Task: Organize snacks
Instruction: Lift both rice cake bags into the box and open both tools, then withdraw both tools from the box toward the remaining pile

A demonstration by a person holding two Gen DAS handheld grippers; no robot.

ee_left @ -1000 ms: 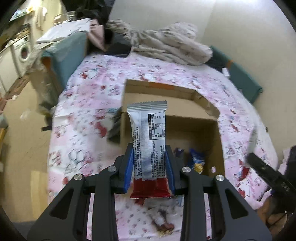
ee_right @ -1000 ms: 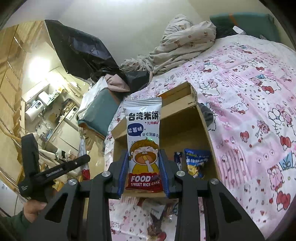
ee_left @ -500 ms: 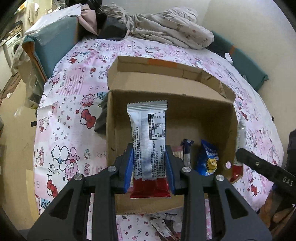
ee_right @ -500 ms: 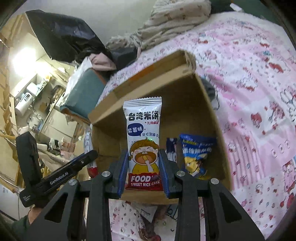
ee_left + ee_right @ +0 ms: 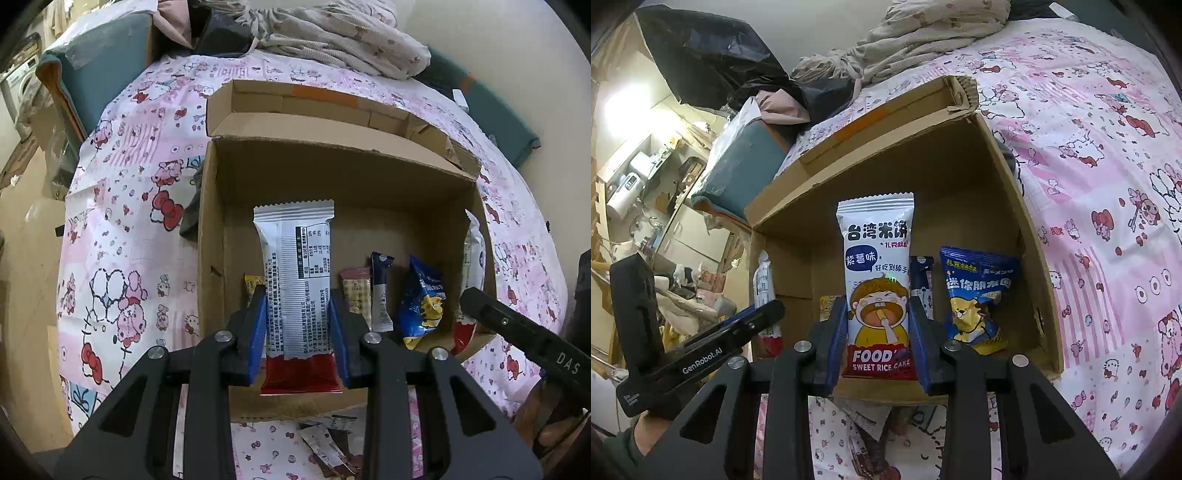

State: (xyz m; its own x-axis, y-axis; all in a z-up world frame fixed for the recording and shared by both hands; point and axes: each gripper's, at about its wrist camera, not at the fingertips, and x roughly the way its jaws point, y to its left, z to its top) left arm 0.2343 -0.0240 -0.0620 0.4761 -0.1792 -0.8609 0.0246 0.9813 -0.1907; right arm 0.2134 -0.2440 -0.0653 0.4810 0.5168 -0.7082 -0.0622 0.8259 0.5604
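My left gripper point(image 5: 297, 317) is shut on a white and red rice cake packet point(image 5: 295, 266), back side showing, held upright over the open cardboard box point(image 5: 210, 229). My right gripper point(image 5: 877, 325) is shut on a second rice cake packet point(image 5: 877, 266), front side showing, also over the box point(image 5: 1030, 236). Inside the box stand a blue snack bag point(image 5: 423, 299) point(image 5: 977, 295), a dark blue stick packet point(image 5: 380, 291) and a small brown packet point(image 5: 354, 288). The right gripper shows at the right edge of the left wrist view point(image 5: 517, 332); the left gripper shows at the left of the right wrist view point(image 5: 701, 350).
The box sits on a bed with a pink cartoon sheet point(image 5: 122, 221). Crumpled blankets point(image 5: 332, 33) lie at the far end. More snack packets point(image 5: 328, 446) lie on the sheet in front of the box. A teal box point(image 5: 738, 173) stands beside the bed.
Both grippers have moved forward and down toward the box with their packets; the box now fills more of both views and its contents show more fully.
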